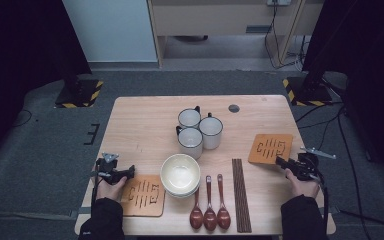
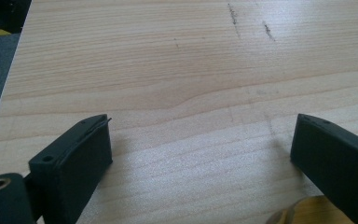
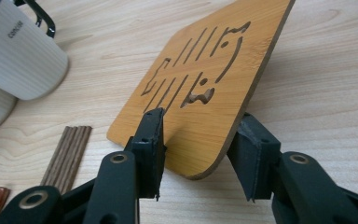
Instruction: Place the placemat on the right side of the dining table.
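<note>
Two wooden mats with cut-out slots lie on the table. My right gripper point(image 1: 279, 161) is at the near corner of the right mat point(image 1: 270, 148). In the right gripper view that mat point(image 3: 205, 60) looks tilted and its corner sits between my jaws point(image 3: 200, 119), which stand apart, one on each side of the thin board, without pressing on it. My left gripper point(image 1: 130, 171) rests near the table's left edge, just above the left mat point(image 1: 144, 195). Its jaws point(image 2: 200, 126) are wide open over bare wood, with a mat's edge point(image 2: 307, 212) at the lower right.
Three white mugs point(image 1: 200, 131) stand at the table's middle, and a cream bowl point(image 1: 180, 174) sits in front of them. Three brown spoons point(image 1: 209, 205) and a bundle of dark chopsticks point(image 1: 240, 195) lie near the front edge. A mug point(image 3: 18, 56) and chopsticks point(image 3: 67, 151) are left of the right gripper.
</note>
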Tool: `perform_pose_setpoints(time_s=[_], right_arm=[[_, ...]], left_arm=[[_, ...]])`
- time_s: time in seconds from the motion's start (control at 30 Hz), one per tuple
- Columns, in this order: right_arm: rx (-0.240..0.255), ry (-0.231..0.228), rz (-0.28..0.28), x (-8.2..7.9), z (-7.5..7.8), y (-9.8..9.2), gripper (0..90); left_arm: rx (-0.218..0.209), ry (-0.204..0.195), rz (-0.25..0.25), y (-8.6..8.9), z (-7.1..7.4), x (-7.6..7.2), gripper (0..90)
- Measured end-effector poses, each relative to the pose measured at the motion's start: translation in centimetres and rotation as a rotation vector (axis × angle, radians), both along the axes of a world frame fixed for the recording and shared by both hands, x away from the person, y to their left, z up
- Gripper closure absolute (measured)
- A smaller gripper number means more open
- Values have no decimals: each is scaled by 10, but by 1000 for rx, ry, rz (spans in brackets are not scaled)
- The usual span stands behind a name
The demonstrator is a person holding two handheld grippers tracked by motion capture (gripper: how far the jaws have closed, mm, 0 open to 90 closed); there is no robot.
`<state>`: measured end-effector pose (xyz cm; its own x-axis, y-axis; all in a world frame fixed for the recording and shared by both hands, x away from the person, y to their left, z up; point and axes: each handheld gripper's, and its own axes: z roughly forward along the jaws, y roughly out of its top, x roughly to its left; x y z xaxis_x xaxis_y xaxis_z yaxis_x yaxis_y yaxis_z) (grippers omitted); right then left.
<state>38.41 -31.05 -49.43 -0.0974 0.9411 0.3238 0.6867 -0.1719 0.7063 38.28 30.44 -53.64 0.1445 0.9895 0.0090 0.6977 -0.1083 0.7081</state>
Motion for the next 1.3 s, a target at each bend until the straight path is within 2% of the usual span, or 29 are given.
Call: perform_pose_setpoints(time_s=[0.37,0.47,0.6,0.9,0.97,1.17,1.3], right_arm=[[-23,21,-10,1,-3,-1,535],[-57,41,-14,2,-5,0,496],[-71,73,-19,3,-8,0,493],[-16,155,-51,9,-20,-7,507],[-72,151,-48,9,-19,-7,501],[-73,134,-49,9,-18,-4,455],[-114,88,-39,9,-15,-3,403]], left_arm=[[-2,2,2,0,0,0,36],[-3,3,2,0,0,0,32],[-3,3,2,0,0,0,32],[-3,4,2,0,0,0,31],[-3,4,2,0,0,0,31],[-3,4,2,0,0,0,31],[-3,4,3,0,0,0,30]])
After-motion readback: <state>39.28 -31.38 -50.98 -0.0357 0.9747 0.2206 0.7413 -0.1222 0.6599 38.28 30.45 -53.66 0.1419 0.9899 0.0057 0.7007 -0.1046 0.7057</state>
